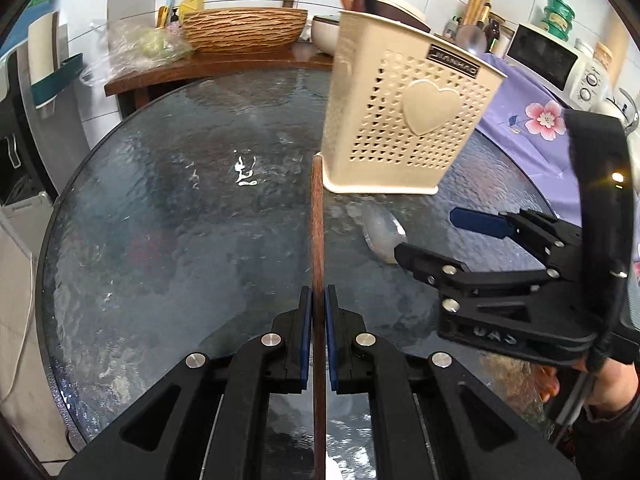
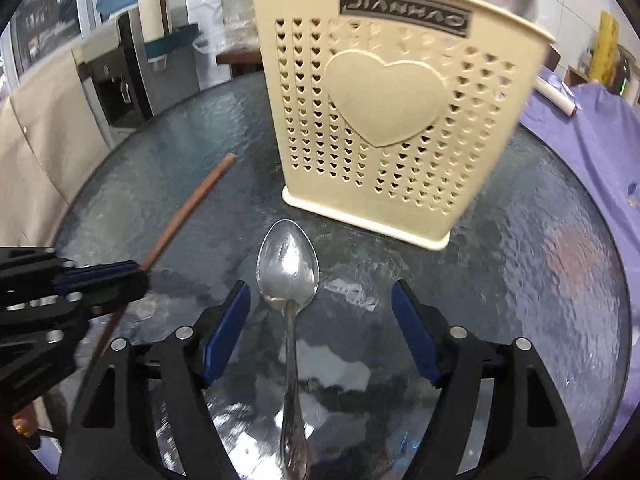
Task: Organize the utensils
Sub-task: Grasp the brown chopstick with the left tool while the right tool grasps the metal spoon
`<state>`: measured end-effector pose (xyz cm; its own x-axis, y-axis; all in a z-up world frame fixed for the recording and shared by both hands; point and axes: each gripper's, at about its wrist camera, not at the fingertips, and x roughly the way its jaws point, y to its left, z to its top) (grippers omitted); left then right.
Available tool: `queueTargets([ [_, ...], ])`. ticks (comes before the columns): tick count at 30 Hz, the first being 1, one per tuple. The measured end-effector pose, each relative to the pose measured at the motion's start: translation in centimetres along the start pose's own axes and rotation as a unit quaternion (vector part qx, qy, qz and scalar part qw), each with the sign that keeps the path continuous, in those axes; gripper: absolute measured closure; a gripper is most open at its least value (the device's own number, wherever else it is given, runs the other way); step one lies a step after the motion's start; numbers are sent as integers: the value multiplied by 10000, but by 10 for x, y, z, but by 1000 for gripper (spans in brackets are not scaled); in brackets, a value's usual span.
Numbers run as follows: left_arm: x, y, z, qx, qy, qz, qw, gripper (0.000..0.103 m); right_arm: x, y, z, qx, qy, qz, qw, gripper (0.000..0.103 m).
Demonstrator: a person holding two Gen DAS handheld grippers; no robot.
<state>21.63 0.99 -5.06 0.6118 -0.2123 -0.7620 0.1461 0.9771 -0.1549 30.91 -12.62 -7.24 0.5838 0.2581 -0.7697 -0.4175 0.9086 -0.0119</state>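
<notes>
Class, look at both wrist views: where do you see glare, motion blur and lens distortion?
Left wrist view: fisheye bends the glass table's rim and tilts the cream utensil holder; a white glare patch sits on the glass, and the wooden chopstick is sharp. Right wrist view: the metal spoon shows bright highlights, the holder's right edge and the background are smeared, and the glass reflects pale light.

We list each hand-held gripper, left [image 1: 319,300] and right [image 2: 320,300], as matte black plastic linkages with round silver screws, blue pads [image 2: 226,332], a black cable, and bare skin on our right hand [image 1: 600,388].
</notes>
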Motion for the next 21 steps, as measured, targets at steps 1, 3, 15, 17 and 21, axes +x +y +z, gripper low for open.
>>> queueTargets([
  [1, 1, 1, 0, -3, 16, 20, 10000, 97, 3, 1, 1, -9, 32, 15, 10000, 30],
  [3, 3, 3, 0, -3, 64, 39, 10000, 97, 8, 3, 4, 25, 106, 191, 9998, 30],
  [15, 19, 7, -2, 97, 325, 234, 9991, 97, 30, 13, 11, -9, 337, 69, 9994, 34],
  [17, 20, 7, -3, 95, 361, 273, 9989, 97, 31, 16, 12, -36, 342, 81, 9994, 36],
  [21, 21, 4, -3, 158, 384, 316, 9986, 96, 35, 24, 20, -79, 379, 96, 9992, 44],
])
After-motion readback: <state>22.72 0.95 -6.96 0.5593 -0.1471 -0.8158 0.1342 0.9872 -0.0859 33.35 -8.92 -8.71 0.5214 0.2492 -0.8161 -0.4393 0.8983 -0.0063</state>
